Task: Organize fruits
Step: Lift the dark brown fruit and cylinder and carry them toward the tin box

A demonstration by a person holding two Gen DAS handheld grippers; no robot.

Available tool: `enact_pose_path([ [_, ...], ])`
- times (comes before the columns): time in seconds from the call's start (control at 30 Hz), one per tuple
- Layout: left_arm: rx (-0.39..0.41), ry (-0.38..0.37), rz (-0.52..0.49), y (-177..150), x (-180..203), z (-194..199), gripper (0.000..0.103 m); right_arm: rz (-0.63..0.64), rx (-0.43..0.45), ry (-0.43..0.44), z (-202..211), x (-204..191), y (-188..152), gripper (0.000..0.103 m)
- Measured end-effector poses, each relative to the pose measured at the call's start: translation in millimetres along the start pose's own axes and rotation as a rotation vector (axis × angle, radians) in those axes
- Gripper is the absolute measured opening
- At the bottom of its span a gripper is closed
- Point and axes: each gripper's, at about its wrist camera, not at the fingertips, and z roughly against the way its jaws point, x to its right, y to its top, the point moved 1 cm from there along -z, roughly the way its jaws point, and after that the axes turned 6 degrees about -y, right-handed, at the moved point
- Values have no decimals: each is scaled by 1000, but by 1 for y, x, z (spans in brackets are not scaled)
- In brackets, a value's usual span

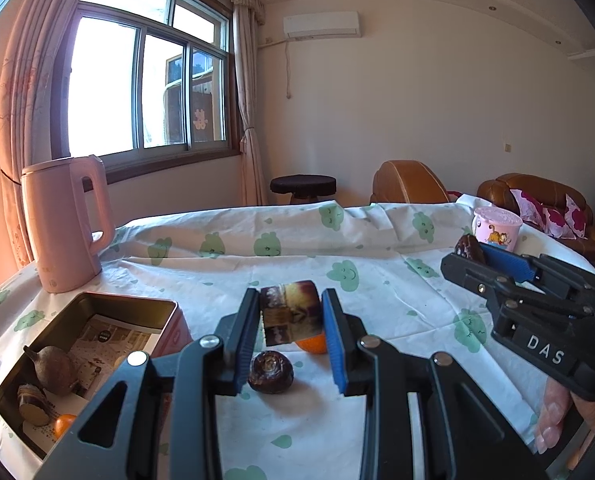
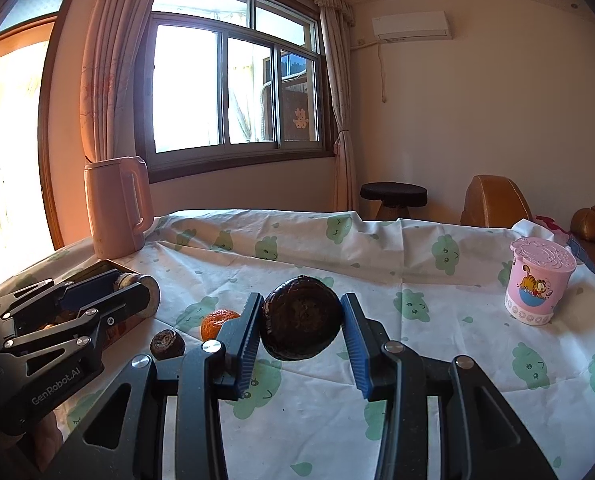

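My left gripper [image 1: 290,300] is shut on a short cut cane piece [image 1: 291,314], brown and yellow, held above the cloth. Under it lie a small orange [image 1: 314,345] and a small dark round fruit [image 1: 270,372]. My right gripper [image 2: 301,300] is shut on a larger dark round fruit [image 2: 301,324], also held off the table. The left wrist view shows the right gripper [image 1: 463,250] at the right. In the right wrist view the left gripper [image 2: 137,284] is at the left, near the orange [image 2: 217,322] and the small dark fruit [image 2: 167,344].
An open metal tin [image 1: 159,304] at the left holds a brown round fruit [image 1: 53,370], a cane piece [image 1: 33,404] and an orange [image 1: 63,424]. A pink kettle [image 1: 63,228] stands behind it. A pink lidded cup [image 2: 537,284] stands at the right on the clouded tablecloth [image 2: 437,360].
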Motion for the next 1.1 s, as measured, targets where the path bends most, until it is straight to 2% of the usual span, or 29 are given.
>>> enact_pose_path([
  [0.23, 30, 16, 2, -1, -1, 7, 33, 17, 39, -8, 9, -3, -1, 42],
  [0.6, -6, 3, 22, 1, -9, 11, 33, 24, -12, -9, 4, -9, -1, 42],
  [0.8, -6, 17, 28, 5, -22, 22, 33, 26, -51, 29, -3, -25, 0, 42],
  [1.1, -55, 101, 56, -2, -64, 27, 33, 61, -78, 125, -17, -73, 10, 42],
])
